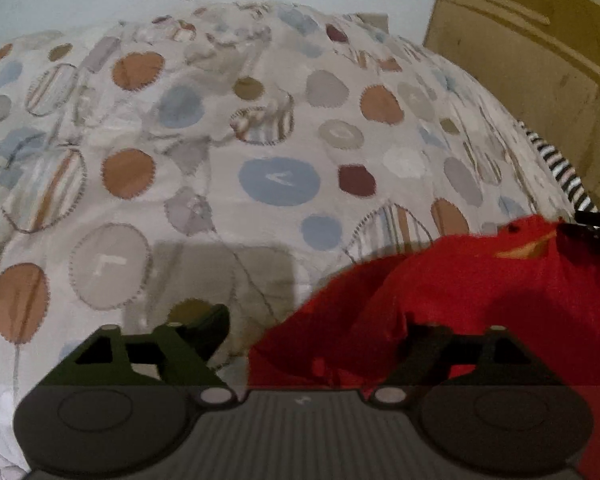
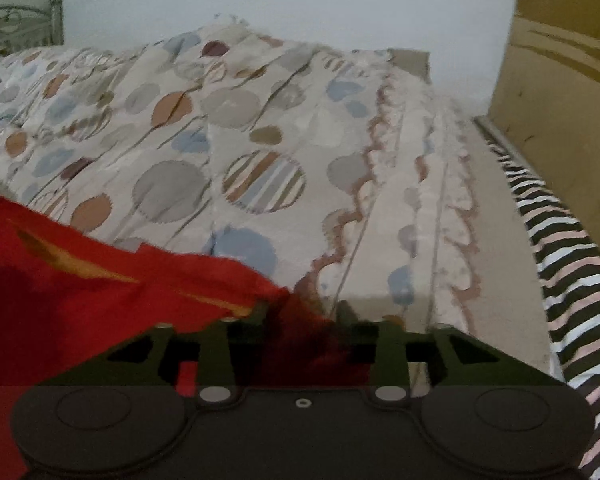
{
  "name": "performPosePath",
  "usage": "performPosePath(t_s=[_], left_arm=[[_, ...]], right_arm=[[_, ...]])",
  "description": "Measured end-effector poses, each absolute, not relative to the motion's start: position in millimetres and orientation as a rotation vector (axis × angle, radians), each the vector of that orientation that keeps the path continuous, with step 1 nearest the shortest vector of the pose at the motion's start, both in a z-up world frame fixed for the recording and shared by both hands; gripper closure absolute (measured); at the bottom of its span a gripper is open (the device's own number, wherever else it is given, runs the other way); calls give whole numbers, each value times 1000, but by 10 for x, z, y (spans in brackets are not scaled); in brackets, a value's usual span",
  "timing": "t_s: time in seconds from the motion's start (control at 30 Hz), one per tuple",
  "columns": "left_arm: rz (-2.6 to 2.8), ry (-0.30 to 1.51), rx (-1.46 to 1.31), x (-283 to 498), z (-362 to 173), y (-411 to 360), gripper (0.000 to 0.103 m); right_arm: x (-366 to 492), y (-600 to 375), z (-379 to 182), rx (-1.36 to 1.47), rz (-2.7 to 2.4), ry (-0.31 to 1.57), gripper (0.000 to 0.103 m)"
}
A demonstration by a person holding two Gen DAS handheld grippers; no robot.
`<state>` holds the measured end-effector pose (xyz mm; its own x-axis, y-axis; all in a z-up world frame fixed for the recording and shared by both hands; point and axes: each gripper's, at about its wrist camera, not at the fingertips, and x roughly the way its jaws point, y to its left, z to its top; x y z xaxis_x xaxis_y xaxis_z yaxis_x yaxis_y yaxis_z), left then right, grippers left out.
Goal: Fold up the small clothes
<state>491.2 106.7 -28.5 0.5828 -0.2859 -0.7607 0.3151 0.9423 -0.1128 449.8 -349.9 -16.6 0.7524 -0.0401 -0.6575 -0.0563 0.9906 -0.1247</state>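
Both wrist views are dim and soft, with flat indoor light, no glare and motion blur smearing the patterned bedspread [image 1: 204,152] and the red garment [image 1: 460,288]. A boxy shadow falls on the bedspread just ahead of the left hand-held gripper [image 1: 320,320]. Fisheye distortion bulges the bed and darkens the corners to black.

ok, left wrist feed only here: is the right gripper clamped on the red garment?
Observer: No. The right gripper is open, and a corner of the red garment lies loose between its fingers.
Operator: What's ahead of it?
Observer: The bedspread's scalloped border runs away from the fingertips.
Operator: Any bed frame in sight?
Observer: Yes, a metal bed frame at the far left, by the wall.
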Motion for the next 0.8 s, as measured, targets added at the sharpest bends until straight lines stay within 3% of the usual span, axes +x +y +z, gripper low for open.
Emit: performPosePath(t_s=[0.03, 0.13, 0.37, 0.57, 0.8], left_arm=[[-347, 863, 37, 4888, -258, 1096, 10], [-314, 805, 23, 4831, -164, 1201, 1], [-287, 734, -73, 4595, -63, 1311, 1], [-287, 611, 40, 3921, -241, 785, 1], [33, 670, 115, 3985, -528, 693, 0]], right_arm=[[4467, -3527, -134, -136, -11, 696, 24], [4349, -3662, -32, -98, -39, 632, 2], [3928, -3798, 93, -57, -66, 555, 1], [3653, -3391, -46, -195, 56, 557, 1], [3835, -3223, -210, -362, -50, 567, 1]])
